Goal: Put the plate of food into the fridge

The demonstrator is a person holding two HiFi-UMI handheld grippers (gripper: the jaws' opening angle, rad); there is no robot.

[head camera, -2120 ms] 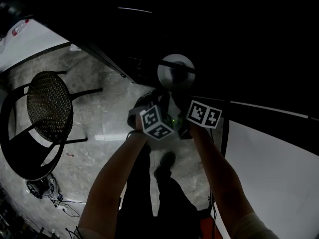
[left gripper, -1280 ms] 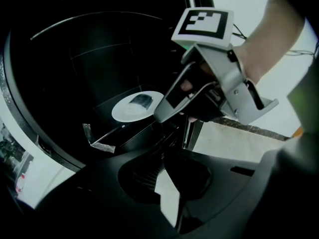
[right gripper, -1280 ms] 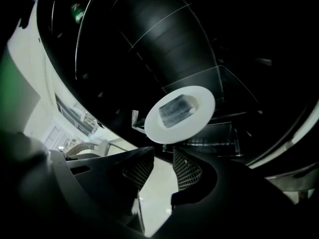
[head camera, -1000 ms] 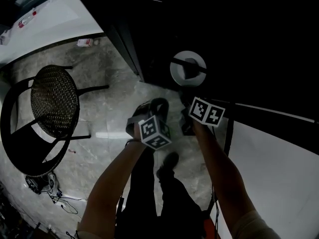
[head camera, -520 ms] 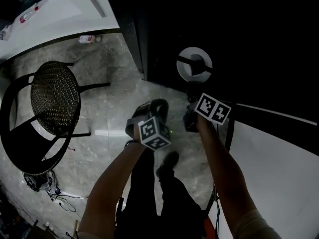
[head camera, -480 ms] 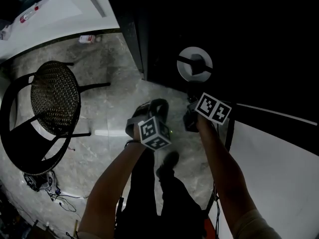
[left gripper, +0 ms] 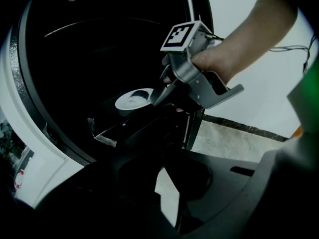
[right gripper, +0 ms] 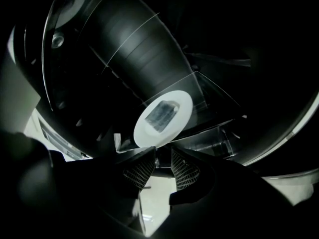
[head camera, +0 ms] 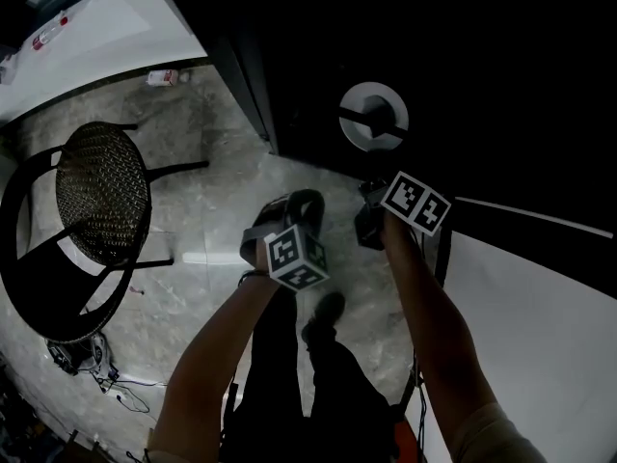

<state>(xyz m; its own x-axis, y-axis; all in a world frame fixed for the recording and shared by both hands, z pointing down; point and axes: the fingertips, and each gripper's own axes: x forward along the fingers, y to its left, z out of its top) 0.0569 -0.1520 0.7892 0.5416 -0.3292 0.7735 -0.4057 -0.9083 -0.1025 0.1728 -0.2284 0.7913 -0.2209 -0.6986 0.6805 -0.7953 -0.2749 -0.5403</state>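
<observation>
White plate (right gripper: 149,135) lying flat, face up, on a glass shelf (right gripper: 214,101) inside the dark fridge (right gripper: 124,44). It carries one rectangular food piece (right gripper: 162,114), kind unclear in the dim light, its long axis slanting from near left to far right. Right gripper (right gripper: 157,164): jaws spread, tips just before the plate's near rim, nothing between them. Left gripper (left gripper: 162,183): jaws pressed together, empty.

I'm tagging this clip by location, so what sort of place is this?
Probably a home kitchen or dining area: an open fridge holding a white plate of food, a woven-seat chair, a marble-look floor.
</observation>
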